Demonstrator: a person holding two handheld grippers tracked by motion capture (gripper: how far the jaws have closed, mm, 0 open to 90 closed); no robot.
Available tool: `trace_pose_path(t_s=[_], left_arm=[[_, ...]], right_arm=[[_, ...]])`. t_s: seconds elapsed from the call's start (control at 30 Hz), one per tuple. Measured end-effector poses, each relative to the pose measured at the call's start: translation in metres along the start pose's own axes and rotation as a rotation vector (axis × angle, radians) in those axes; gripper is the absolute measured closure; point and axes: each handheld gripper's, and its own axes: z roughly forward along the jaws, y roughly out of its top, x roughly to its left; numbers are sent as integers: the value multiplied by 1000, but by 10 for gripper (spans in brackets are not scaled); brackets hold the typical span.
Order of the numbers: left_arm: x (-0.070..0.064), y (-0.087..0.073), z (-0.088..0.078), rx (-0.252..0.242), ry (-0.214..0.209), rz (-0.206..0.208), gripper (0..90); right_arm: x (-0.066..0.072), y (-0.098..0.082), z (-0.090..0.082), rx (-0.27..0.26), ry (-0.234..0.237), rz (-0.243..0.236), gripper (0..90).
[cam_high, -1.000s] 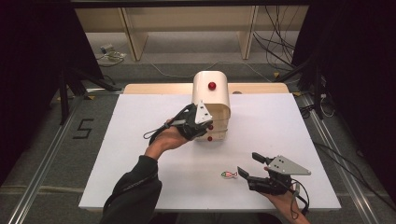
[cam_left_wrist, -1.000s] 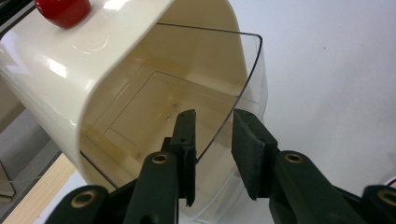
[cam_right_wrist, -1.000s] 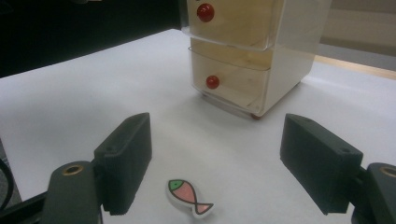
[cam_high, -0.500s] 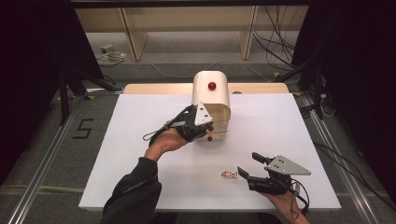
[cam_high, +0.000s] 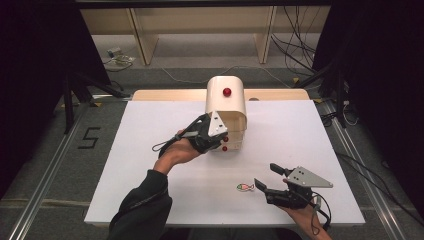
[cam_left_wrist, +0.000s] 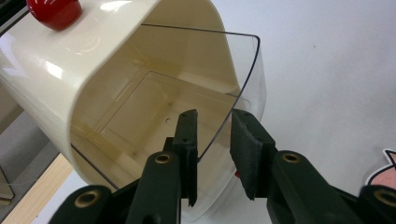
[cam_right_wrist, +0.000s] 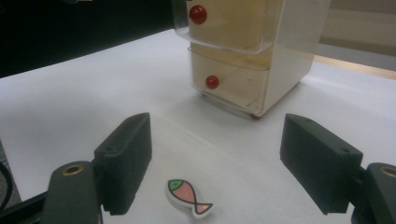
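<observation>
A white worktop (cam_high: 150, 150) sits in a dark room with shelving behind. Nearest, the right tongs (cam_high: 272, 179) rest agape just behind a fish sticker (cam_high: 245, 187), probably poised to lift it. Farther off, the left tongs (cam_high: 220, 139) straddle the clear front wall of the cabinet's (cam_high: 227, 100) top drawer (cam_left_wrist: 187, 93), jaws apart but narrow, apparently to hold it pulled out for the fish.

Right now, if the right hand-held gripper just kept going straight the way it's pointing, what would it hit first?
Probably the fish, lying on the table just ahead between the open jaws of the right hand-held gripper. Passing above it, the drawer box is next, though depth is hard to judge.
</observation>
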Motion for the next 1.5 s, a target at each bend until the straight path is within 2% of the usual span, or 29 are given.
trace_pose_path(t_s=[0.93, 1.5], left_arm=[[-5, 1, -4, 11, -2, 16, 711], [-8, 2, -10, 21, -18, 30, 709]], right_arm=[[1, 0, 0, 1, -3, 1, 258], [0, 0, 0, 5, -3, -1, 257]])
